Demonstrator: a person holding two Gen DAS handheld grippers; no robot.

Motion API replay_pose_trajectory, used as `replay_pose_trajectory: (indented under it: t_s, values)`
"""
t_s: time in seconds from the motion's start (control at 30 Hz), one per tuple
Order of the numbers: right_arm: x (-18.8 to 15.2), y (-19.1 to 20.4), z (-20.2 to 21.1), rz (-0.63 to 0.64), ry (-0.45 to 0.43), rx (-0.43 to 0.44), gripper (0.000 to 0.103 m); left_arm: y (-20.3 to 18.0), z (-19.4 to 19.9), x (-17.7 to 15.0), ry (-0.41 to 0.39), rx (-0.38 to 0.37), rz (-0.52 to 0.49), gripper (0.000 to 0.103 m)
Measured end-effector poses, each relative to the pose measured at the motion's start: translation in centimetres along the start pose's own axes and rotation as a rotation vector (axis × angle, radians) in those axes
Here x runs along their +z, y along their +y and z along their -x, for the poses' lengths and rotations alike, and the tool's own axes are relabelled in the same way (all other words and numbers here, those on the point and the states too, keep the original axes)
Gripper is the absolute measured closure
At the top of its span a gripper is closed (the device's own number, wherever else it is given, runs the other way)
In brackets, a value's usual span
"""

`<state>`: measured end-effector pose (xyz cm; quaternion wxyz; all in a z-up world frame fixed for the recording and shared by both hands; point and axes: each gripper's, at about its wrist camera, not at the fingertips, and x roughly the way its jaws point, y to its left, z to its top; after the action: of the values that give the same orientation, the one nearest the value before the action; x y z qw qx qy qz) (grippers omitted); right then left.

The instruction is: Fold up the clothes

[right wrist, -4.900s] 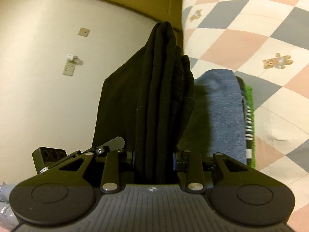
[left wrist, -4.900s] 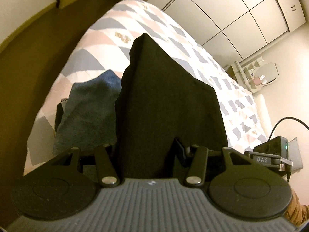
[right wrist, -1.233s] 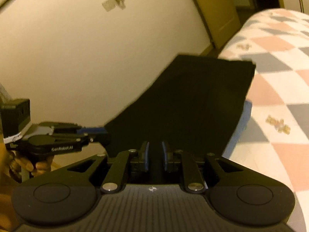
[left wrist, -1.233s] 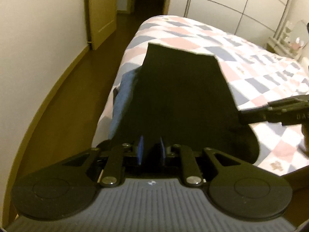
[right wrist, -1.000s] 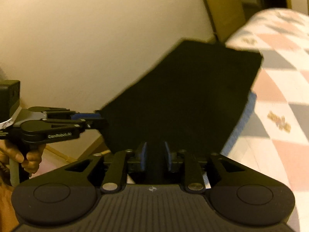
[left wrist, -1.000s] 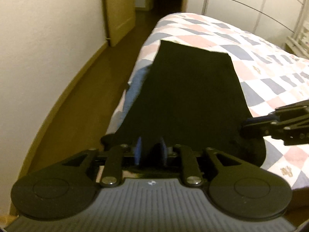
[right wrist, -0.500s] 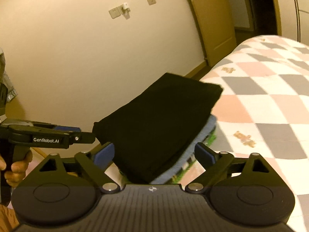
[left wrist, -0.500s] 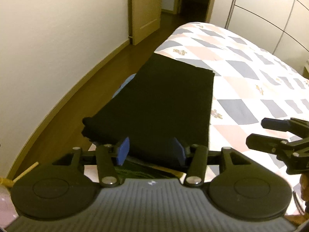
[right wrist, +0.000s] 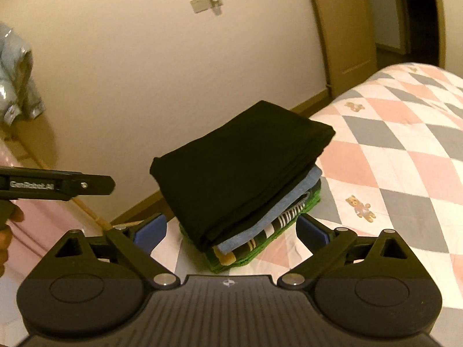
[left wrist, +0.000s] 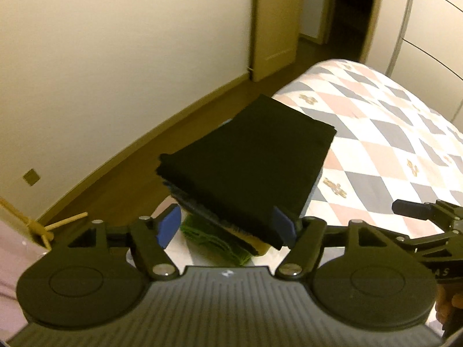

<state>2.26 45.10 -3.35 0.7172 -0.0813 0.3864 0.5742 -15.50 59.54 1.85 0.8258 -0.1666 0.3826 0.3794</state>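
A folded black garment (left wrist: pixel 249 162) (right wrist: pixel 240 167) lies flat on top of a stack at the corner of the bed. Under it are a blue piece (right wrist: pixel 289 199), a striped piece (right wrist: pixel 286 217) and a green one (right wrist: pixel 249 260). My left gripper (left wrist: pixel 226 225) hovers just short of the stack's near corner. Its jaws are opening, and its blue pads (left wrist: pixel 167 225) touch no cloth. My right gripper (right wrist: pixel 231 231) is also drawn back from the stack. Its jaws are opening wide with nothing gripped between them.
The bed carries a pink, grey and white checked quilt (right wrist: pixel 390 150) with small bear prints, stretching off to the right. A cream wall (right wrist: pixel 144 72), a wooden door (left wrist: pixel 275 20) and brown floor lie beyond the stack. A thin wooden rod (left wrist: pixel 43 228) stands at the left.
Both grippers let go of the black garment, which dropped flat onto the stack. They then drew back and up while their jaws spread apart.
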Motion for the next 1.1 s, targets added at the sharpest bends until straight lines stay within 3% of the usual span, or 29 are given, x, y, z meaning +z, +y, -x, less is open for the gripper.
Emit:
replay_pose_trajectory:
  t_s: [0.13, 0.23, 0.47, 0.57, 0.73, 0.8, 0.9, 1.1]
  values:
    - [0.3, 1.3, 1.0, 0.031, -0.023, -0.006, 0.002, 0.4, 1.8, -0.3, -0.028, 0.024, 0.005, 0.027]
    - [0.4, 2.6, 2.3, 0.056, -0.055, -0.02, 0.002, 0.5, 2.7, -0.4, -0.057, 0.017, -0.01, 0.015]
    - [-0.6, 5.7, 5.2, 0.056, -0.112, -0.128, 0.0, 1.2, 5.5, -1.9, -0.087, 0.036, -0.083, 0.001]
    - [-1.5, 7.3, 5.9, 0.061, -0.127, -0.199, 0.0, 2.3, 6.6, -3.3, -0.095, 0.024, -0.074, 0.001]
    - [-3.9, 9.3, 6.6, 0.06, -0.156, -0.309, 0.0, 3.0, 7.4, -5.9, -0.103, 0.082, -0.075, 0.001]
    - [-4.9, 9.9, 7.0, 0.072, -0.159, -0.334, 0.0, 3.1, 7.9, -6.7, -0.09, 0.046, -0.066, 0.001]
    - [-5.8, 9.9, 7.9, 0.043, -0.157, -0.336, 0.0, 3.0, 8.4, -7.3, -0.078, 0.011, -0.047, 0.001]
    - [-5.9, 9.2, 8.7, 0.043, -0.13, -0.324, 0.0, 1.9, 8.8, -8.0, -0.066, 0.03, 0.004, 0.001]
